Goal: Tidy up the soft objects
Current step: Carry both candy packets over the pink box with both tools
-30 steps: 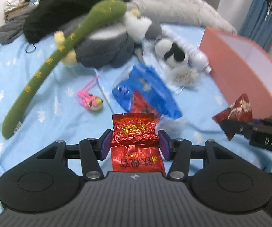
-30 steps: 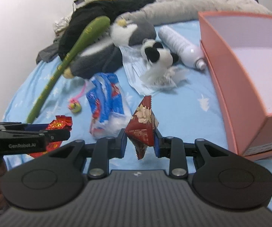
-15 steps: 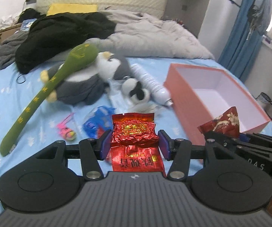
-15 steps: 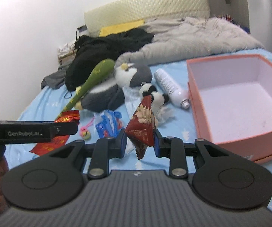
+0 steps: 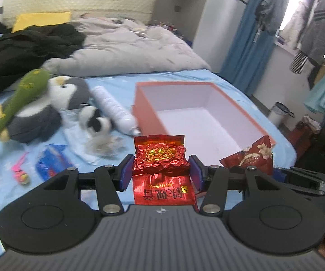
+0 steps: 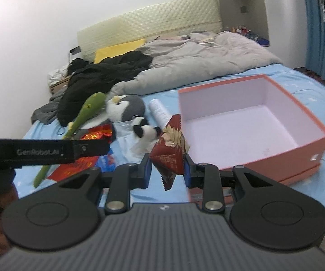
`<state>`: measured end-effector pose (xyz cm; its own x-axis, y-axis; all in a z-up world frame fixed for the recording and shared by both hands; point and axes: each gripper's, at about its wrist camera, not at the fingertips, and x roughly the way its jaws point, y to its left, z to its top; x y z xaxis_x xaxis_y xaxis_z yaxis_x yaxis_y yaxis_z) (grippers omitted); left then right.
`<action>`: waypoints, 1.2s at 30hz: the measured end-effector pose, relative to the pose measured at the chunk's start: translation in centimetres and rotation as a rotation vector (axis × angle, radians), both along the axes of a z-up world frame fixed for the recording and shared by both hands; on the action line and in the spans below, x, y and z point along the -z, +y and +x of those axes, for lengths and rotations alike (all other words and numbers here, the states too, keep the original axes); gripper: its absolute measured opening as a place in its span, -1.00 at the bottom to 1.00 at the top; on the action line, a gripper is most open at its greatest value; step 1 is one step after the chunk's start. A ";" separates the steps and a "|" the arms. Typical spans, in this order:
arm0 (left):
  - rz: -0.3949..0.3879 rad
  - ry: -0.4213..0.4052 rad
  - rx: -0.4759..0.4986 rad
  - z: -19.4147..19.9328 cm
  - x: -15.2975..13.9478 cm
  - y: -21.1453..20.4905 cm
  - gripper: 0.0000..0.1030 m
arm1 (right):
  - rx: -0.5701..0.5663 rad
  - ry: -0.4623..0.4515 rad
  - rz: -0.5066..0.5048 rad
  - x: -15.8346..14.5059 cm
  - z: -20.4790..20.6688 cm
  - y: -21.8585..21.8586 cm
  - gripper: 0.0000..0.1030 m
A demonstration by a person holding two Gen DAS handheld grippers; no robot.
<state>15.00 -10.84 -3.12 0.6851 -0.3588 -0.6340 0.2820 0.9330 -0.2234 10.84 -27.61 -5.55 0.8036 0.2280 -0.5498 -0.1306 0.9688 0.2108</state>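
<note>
Blue star-print bed (image 5: 228,83) carries everything. Open orange cardboard box (image 6: 320,140) with white lining sits empty; nothing sorted yet. Grey-and-white plush penguin (image 5: 72,90), long green plush snake (image 5: 27,85) and small black-and-white plush toy (image 5: 97,122) lie loose beside it.

Left hand-held gripper (image 5: 161,169) pinches a crinkled red foil packet (image 5: 160,158). Right hand-held gripper (image 6: 167,168) pinches a dark-red triangular foil pouch (image 6: 170,151). Both are near the box, not yet over it.

"GenRobot.AI" on left claw (image 6: 90,148) body, upside-down Chinese characters on red packet (image 5: 162,180)

Black ribbed tool (image 5: 161,171) body, blue pads (image 5: 126,174), silver screws
</note>
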 end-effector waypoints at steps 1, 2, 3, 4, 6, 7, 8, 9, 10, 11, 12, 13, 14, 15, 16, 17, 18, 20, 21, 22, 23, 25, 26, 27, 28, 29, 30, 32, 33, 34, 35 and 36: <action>-0.003 -0.001 0.016 0.1 0.0 -0.7 0.13 | 0.013 0.000 -0.007 -0.1 -0.2 -0.4 -0.38; -0.002 -0.001 0.026 0.2 0.1 -1.4 0.13 | 0.026 0.002 -0.011 -0.1 -0.4 -1.0 -0.38; -0.002 -0.001 0.037 0.3 0.1 -2.0 0.13 | 0.037 0.003 -0.010 -0.1 -0.6 -1.5 -0.38; -0.005 0.002 0.047 0.4 0.2 -2.6 0.13 | 0.052 0.003 -0.010 -0.1 -0.9 -2.0 -0.38; -0.015 0.011 0.067 0.8 0.3 -3.4 0.13 | 0.078 0.006 -0.009 0.0 -1.3 -2.9 -0.38; -0.016 0.013 0.076 1.1 0.4 -3.9 0.13 | 0.088 0.007 -0.008 0.1 -1.4 -3.3 -0.38; -0.011 0.015 0.086 1.5 0.5 -4.5 0.13 | 0.098 0.009 -0.005 0.2 -1.5 -3.8 -0.38; -0.004 0.010 0.097 1.9 0.6 -4.9 0.13 | 0.106 0.007 -0.005 0.2 -1.5 -4.1 -0.38; 0.011 -0.002 0.109 2.7 0.6 -5.3 0.13 | 0.116 0.004 -0.005 0.2 -1.3 -4.5 -0.38; 0.024 -0.007 0.110 3.5 0.6 -5.6 0.13 | 0.127 0.001 -0.009 0.1 -1.0 -4.8 -0.38; 0.025 -0.010 0.108 4.3 0.4 -5.9 0.13 | 0.136 -0.001 -0.015 -0.1 -0.5 -5.2 -0.38; 0.016 -0.013 0.117 5.2 0.3 -6.1 0.13 | 0.141 -0.010 -0.021 -0.4 0.0 -5.5 -0.38; 0.008 -0.006 0.133 6.1 0.2 -6.3 0.13 | 0.142 -0.023 -0.026 -0.6 0.7 -5.9 -0.38; 0.008 0.003 0.135 7.1 -0.1 -6.6 0.13 | 0.145 -0.030 -0.032 -0.9 1.4 -6.3 -0.38; 0.007 0.000 0.138 7.8 -0.2 -6.9 0.13 | 0.146 -0.033 -0.033 -1.1 2.0 -6.5 -0.38; 0.007 -0.002 0.147 8.7 -0.4 -7.3 0.13 | 0.145 -0.033 -0.031 -1.2 2.9 -6.8 -0.38; 0.014 0.007 0.139 9.7 -0.5 -7.7 0.13 | 0.148 -0.026 -0.027 -1.3 3.7 -7.2 -0.38; 0.042 -0.007 0.143 11.0 -1.1 -8.9 0.13 | 0.148 -0.003 -0.020 -1.2 5.6 -7.9 -0.38; 0.046 -0.011 0.152 11.7 -1.3 -9.5 0.13 | 0.148 0.014 -0.016 -1.2 6.4 -8.2 -0.38; 0.045 0.008 0.156 12.5 -1.4 -10.0 0.13 | 0.148 0.032 -0.008 -1.1 7.3 -8.6 -0.38; 0.031 0.034 0.162 13.4 -1.4 -10.5 0.13 | 0.147 0.052 0.001 -0.9 8.3 -8.9 -0.38; 0.006 0.048 0.191 14.7 -1.2 -11.4 0.13 | 0.158 0.091 -0.002 -0.3 9.8 -9.4 -0.38; 0.018 0.058 0.191 15.4 -0.8 -12.0 0.13 | 0.161 0.100 -0.017 0.0 10.3 -9.6 -0.38; 0.037 0.077 0.186 16.2 -0.2 -12.5 0.13 | 0.162 0.113 -0.034 0.3 10.8 -9.7 -0.38; 0.046 0.095 0.184 16.8 0.4 -12.8 0.13 | 0.162 0.133 -0.034 0.7 11.3 -9.9 -0.38; 0.047 0.110 0.185 17.4 1.0 -13.0 0.13 | 0.162 0.151 -0.024 1.1 11.7 -10.2 -0.38; 0.051 0.131 0.181 18.0 1.7 -13.2 0.13 | 0.162 0.168 -0.017 1.4 12.0 -10.5 -0.38; 0.066 0.166 0.180 18.8 2.9 -13.5 0.13 | 0.168 0.191 -0.031 2.0 12.5 -10.8 -0.38; 0.071 0.175 0.185 19.0 3.3 -13.7 0.13 | 0.172 0.198 -0.038 2.2 12.6 -10.9 -0.38; 0.078 0.181 0.186 19.2 3.8 -13.8 0.13 | 0.173 0.206 -0.043 2.4 12.7 -11.0 -0.37; 0.088 0.188 0.186 19.3 4.1 -13.8 0.13 | 0.173 0.212 -0.043 2.6 12.8 -11.1 -0.36; 0.094 0.192 0.185 19.5 4.3 -13.9 0.14 | 0.176 0.221 -0.042 2.8 13.0 -11.3 -0.36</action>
